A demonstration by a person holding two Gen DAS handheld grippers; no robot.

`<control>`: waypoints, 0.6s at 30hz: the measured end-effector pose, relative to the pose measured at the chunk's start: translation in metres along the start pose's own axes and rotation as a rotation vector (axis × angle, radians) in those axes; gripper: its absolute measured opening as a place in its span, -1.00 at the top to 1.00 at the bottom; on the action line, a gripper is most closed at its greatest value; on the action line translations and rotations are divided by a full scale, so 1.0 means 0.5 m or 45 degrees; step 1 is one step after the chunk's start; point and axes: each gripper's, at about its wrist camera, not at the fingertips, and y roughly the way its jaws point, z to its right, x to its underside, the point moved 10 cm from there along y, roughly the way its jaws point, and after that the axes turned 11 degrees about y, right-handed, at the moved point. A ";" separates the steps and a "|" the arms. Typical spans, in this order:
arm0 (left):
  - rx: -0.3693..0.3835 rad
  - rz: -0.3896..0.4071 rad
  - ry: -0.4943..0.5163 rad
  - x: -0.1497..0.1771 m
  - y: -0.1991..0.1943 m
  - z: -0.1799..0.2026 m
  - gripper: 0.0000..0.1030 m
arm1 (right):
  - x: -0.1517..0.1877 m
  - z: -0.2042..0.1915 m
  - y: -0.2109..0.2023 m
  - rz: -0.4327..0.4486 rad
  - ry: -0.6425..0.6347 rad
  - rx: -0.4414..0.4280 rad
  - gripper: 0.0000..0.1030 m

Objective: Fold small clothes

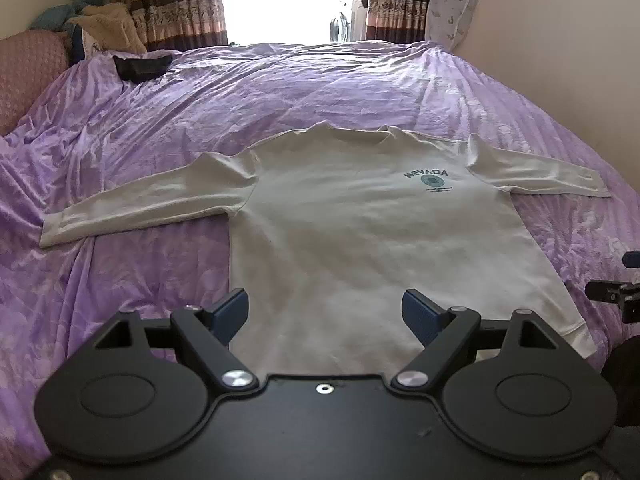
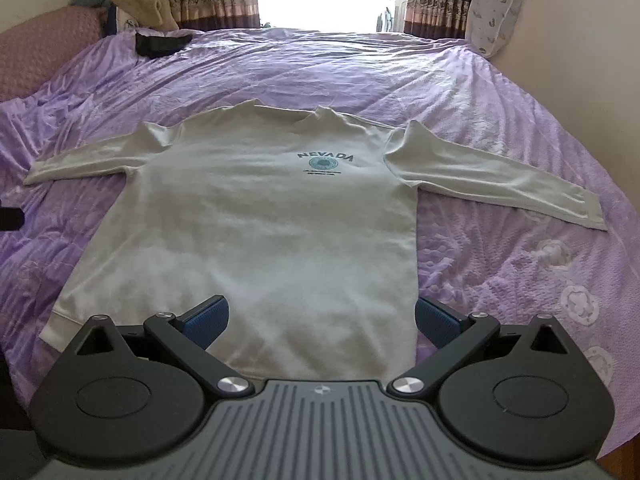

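Right now we hold both tongs spread wide and empty above the near hem of a white long-sleeved shirt (image 1: 340, 240) that lies flat, front side up, on a bed covered with a wrinkled purple bedspread (image 1: 132, 120). Our left tongs (image 1: 325, 314) hover over the left part of the hem, blue pads (image 1: 230, 314) apart with shirt cloth showing between them, touching nothing that we can see. Our right tongs (image 2: 322, 322) hover over the right part of the hem, released as well, the right pad hanging just past the shirt's right side edge. From the right wrist view the shirt (image 2: 256, 220) has its collar at the far end, both sleeves stretched out to left and right, and a dark "NEVADA" print (image 2: 325, 162) on the chest, right of centre. A small black garment (image 1: 142, 66) lies crumpled at the far left of the bed, well apart from the shirt. Beyond the bed patterned curtains (image 1: 180, 4) frame a bright opening, a white patterned cushion (image 2: 496, 16) leans in the far right corner, and beige and teal soft things are piled at the far left.
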 end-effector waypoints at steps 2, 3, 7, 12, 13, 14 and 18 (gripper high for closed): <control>0.005 -0.005 -0.015 -0.002 0.002 -0.005 -0.67 | 0.000 0.001 0.001 -0.002 -0.004 0.005 -1.00; 0.001 -0.002 -0.014 -0.002 0.003 -0.006 -0.67 | 0.001 -0.001 0.003 -0.004 -0.008 0.004 -1.00; -0.026 0.007 -0.026 -0.001 0.002 -0.014 -0.67 | 0.003 -0.006 0.008 -0.010 -0.021 0.007 -1.00; -0.055 0.037 -0.057 0.003 0.013 -0.034 -0.67 | 0.003 -0.013 0.016 -0.015 -0.044 0.008 -1.00; -0.089 0.041 -0.046 0.005 0.017 -0.045 -0.67 | 0.001 -0.016 0.020 -0.013 -0.056 0.019 -1.00; -0.122 0.057 -0.056 0.006 0.023 -0.064 -0.67 | -0.003 -0.017 0.024 -0.010 -0.068 0.037 -1.00; -0.336 0.043 -0.133 0.026 0.060 -0.188 -0.67 | -0.027 -0.020 0.044 0.021 -0.078 0.069 -1.00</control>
